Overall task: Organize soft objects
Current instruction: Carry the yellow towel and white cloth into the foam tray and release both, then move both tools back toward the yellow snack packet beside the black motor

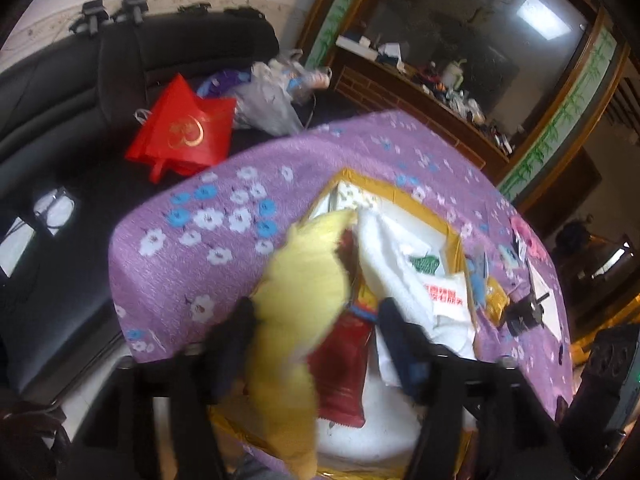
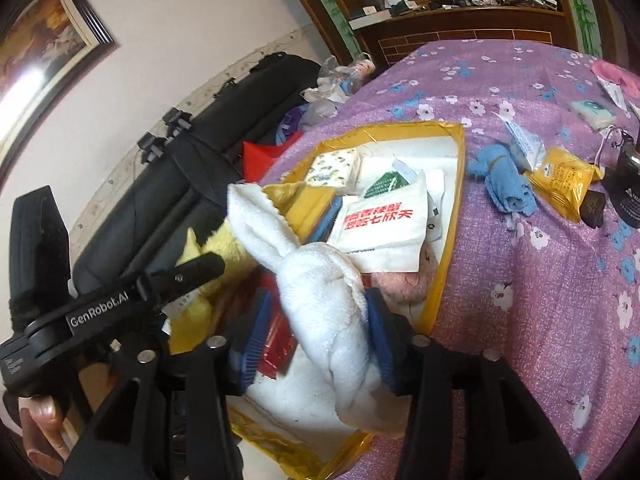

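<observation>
A gold-rimmed white box (image 1: 400, 192) lies on the purple flowered cloth (image 1: 192, 264). My left gripper (image 1: 316, 320) is open over the box. A blurred yellow plush (image 1: 296, 292) hangs between its fingers, close to the left one. My right gripper (image 2: 316, 304) is also open. A white towel (image 2: 320, 292) stands between the blue pads (image 2: 256, 332); it leans on the right pad and leaves a gap at the left one. Inside the box (image 2: 456, 184) lie a patterned tissue pack (image 2: 334, 168), a white packet with red letters (image 2: 380, 220), a pink plush (image 2: 404, 280) and a red packet (image 1: 344, 372).
A rolled blue cloth (image 2: 504, 184), a yellow snack packet (image 2: 564, 180), a small tissue pack (image 2: 592, 112) and a pink item (image 2: 616, 72) lie on the cloth right of the box. A black sofa (image 1: 60, 140) with a red bag (image 1: 184, 128) stands behind.
</observation>
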Available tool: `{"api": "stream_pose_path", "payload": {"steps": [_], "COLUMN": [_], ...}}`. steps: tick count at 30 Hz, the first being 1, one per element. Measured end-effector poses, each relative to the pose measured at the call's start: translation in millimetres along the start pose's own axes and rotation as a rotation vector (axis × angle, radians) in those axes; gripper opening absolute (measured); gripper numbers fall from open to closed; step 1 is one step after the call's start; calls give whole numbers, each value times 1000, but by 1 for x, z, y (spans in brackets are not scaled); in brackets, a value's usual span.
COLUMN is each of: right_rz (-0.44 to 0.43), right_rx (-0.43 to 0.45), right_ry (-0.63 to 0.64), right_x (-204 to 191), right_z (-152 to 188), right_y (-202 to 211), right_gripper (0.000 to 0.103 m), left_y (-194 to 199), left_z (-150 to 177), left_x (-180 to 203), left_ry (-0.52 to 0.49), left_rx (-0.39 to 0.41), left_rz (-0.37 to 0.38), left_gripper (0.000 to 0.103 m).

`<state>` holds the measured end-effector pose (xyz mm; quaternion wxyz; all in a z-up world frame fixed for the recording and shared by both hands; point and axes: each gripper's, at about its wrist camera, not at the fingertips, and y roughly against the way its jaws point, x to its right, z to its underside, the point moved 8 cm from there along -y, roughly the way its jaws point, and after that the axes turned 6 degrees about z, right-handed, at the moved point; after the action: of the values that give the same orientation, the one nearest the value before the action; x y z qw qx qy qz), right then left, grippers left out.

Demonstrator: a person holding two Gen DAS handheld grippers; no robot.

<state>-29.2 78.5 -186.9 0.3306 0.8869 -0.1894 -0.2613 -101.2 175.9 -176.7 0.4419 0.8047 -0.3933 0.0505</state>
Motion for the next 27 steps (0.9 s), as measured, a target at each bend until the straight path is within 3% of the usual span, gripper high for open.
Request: {"api": "stream_pose_path", "payload": {"steps": [9, 15, 22, 27], "right_rz": [-85, -100, -66, 44], "right_rx": [86, 143, 148, 160], "right_ry": [16, -7, -28, 3], "right_x": [-2, 18, 62, 101], "right_z": [-11, -24, -41, -62], "right_y": [29, 50, 64, 80], "right_gripper": [68, 71, 74, 74], "left_y": [18, 34, 46, 55], "left_z": [-9, -15, -23, -28], "left_x": [15, 48, 63, 66], "left_ry": [-107, -164, -240, -189], "left_rx": [110, 180, 285, 307], "left_rz": [-92, -25, -109, -50], "left_gripper": [73, 82, 91, 91]}}
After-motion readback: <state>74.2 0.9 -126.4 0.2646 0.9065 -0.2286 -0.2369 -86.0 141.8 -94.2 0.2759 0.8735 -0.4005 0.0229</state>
